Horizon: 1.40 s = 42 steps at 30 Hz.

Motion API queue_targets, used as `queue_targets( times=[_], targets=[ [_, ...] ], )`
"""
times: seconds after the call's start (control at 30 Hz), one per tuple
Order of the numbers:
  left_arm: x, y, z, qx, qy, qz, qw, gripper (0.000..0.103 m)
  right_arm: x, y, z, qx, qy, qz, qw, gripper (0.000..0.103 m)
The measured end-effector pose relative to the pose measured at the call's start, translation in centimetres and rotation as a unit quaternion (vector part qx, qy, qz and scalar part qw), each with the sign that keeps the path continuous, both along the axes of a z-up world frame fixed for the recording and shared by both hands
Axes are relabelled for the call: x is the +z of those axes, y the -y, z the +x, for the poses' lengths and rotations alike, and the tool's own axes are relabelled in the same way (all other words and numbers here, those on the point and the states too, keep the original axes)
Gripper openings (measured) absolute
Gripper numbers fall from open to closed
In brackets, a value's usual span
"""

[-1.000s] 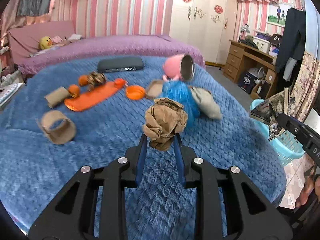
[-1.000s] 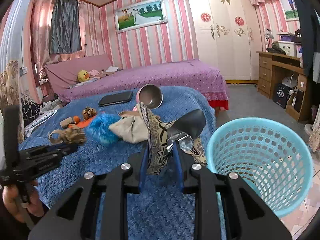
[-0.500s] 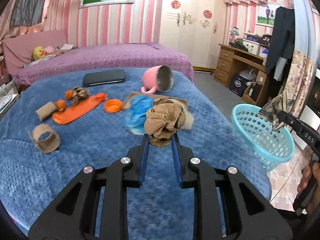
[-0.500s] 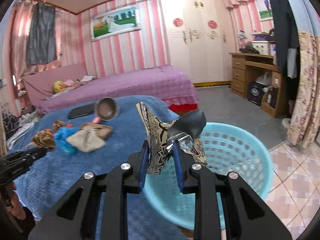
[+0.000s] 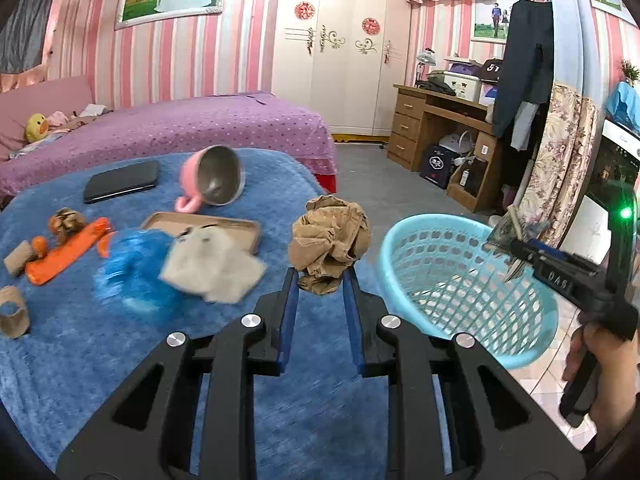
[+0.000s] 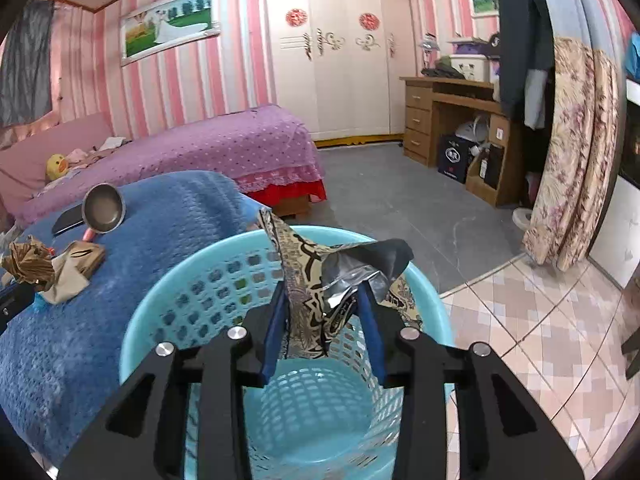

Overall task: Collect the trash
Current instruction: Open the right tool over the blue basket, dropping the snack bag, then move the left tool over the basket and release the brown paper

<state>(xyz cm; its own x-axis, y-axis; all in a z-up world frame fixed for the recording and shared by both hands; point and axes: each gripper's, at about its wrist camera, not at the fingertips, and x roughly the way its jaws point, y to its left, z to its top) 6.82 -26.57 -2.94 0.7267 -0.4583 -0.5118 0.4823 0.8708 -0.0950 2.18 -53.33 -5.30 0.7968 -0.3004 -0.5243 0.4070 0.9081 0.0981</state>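
My left gripper (image 5: 320,276) is shut on a crumpled brown paper ball (image 5: 330,236), held above the blue blanket (image 5: 80,352) just left of the light blue basket (image 5: 460,280). My right gripper (image 6: 322,292) is shut on a patterned foil wrapper (image 6: 316,280) and holds it over the open mouth of the basket (image 6: 160,308). The right gripper also shows at the far right of the left wrist view (image 5: 516,256), above the basket's rim. The paper ball shows at the left edge of the right wrist view (image 6: 28,264).
On the blanket lie a tipped pink cup (image 5: 212,180), a black phone (image 5: 120,180), a brown tray (image 5: 224,228), a beige cloth (image 5: 212,264), a blue ball (image 5: 132,272), orange peel (image 5: 64,252) and cardboard rolls (image 5: 14,312). A wooden desk (image 6: 448,116) stands across the tiled floor.
Both grippers have swung right towards the basket. The right gripper with the wrapper now hangs over the basket's mouth. The left gripper with the paper ball has come beside the basket.
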Motion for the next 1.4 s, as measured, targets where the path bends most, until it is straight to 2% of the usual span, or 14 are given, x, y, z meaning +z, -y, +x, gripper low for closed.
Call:
queue_targets(
  times=[0.13,0.17,0.37,0.5,0.83,1.1,1.13,1.17,1.27,1.4],
  targets=[
    [0.0,2.1,0.6,-0.012,-0.003,-0.002,0.9999,0.022,-0.4,0.5,0.1,-0.006,0.000,0.003,1.000,0.057],
    [-0.2,2.6,0.7,-0.014,-0.003,-0.001,0.9999,0.022,-0.4,0.3,-0.1,-0.007,0.001,0.002,1.000,0.058],
    [-0.6,4.5,1.3,-0.024,-0.010,-0.003,0.9997,0.022,-0.5,0.9,-0.7,-0.024,0.017,0.006,1.000,0.081],
    [-1.0,5.5,1.6,-0.030,-0.017,-0.004,0.9994,0.022,-0.6,1.1,-1.2,-0.041,0.027,0.006,0.999,0.092],
    [-1.7,8.8,1.9,-0.062,-0.024,0.005,0.9978,0.022,0.1,1.6,-2.4,-0.090,0.042,-0.028,0.995,0.094],
    [-1.8,11.1,2.4,-0.082,-0.036,0.016,0.9959,0.023,0.4,2.5,-3.3,-0.117,0.054,-0.030,0.991,0.094],
    [-1.8,11.3,2.6,-0.081,-0.040,0.018,0.9957,0.029,0.4,2.5,-3.3,-0.118,0.055,-0.029,0.991,0.094],
    [-1.9,11.3,2.8,-0.078,-0.044,0.017,0.9958,0.041,0.4,2.5,-3.3,-0.119,0.054,-0.029,0.991,0.094],
    [-1.8,10.4,3.4,-0.062,-0.051,0.004,0.9967,0.066,0.4,2.4,-3.2,-0.118,0.051,-0.032,0.991,0.094],
    [-1.5,8.5,3.9,-0.030,-0.044,0.004,0.9986,0.082,0.3,2.1,-2.9,-0.119,0.045,-0.032,0.991,0.094]
  ],
)
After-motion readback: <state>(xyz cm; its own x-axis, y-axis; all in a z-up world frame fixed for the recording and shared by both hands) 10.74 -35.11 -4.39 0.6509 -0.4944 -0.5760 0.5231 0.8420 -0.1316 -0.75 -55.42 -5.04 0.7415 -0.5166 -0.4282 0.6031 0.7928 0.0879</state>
